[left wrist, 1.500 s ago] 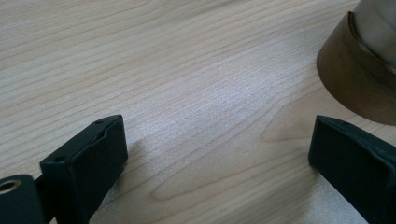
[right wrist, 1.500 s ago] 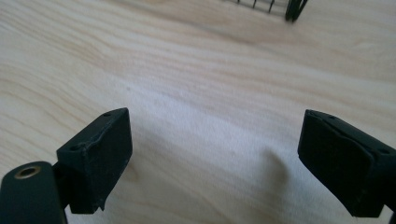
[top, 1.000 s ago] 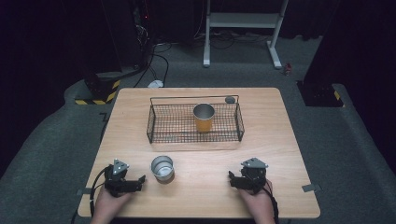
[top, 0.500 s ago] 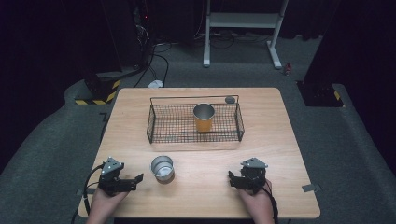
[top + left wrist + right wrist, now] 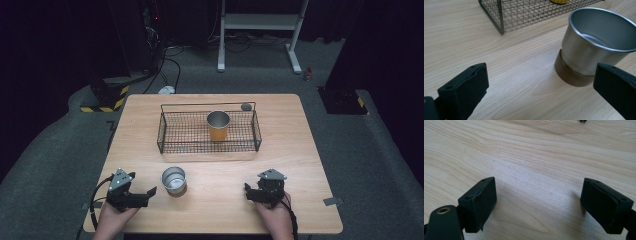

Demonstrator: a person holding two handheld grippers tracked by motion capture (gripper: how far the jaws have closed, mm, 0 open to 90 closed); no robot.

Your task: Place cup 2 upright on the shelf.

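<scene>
Nearest the person's edge of the wooden table, the left gripper is held just to the left of the steel cup, its tips pointing at the cup without touching it. Its jaws have just been opening and now stand wide apart with nothing between them; in the left gripper view the steel cup stands upright ahead, toward the right jaw, on a brown base, with bare wood between cup and pads. To the right of the steel cup, well apart from it and about as close to the near edge, the right gripper rests in the person's hand, jaws spread wide over bare tabletop and holding nothing, as the right gripper view shows. Behind the steel cup, toward the middle of the table, sits the black wire basket. Inside it, behind and to the right of the steel cup, an orange cup stands upright. A small grey round object lies just beyond the basket's far right corner.
</scene>
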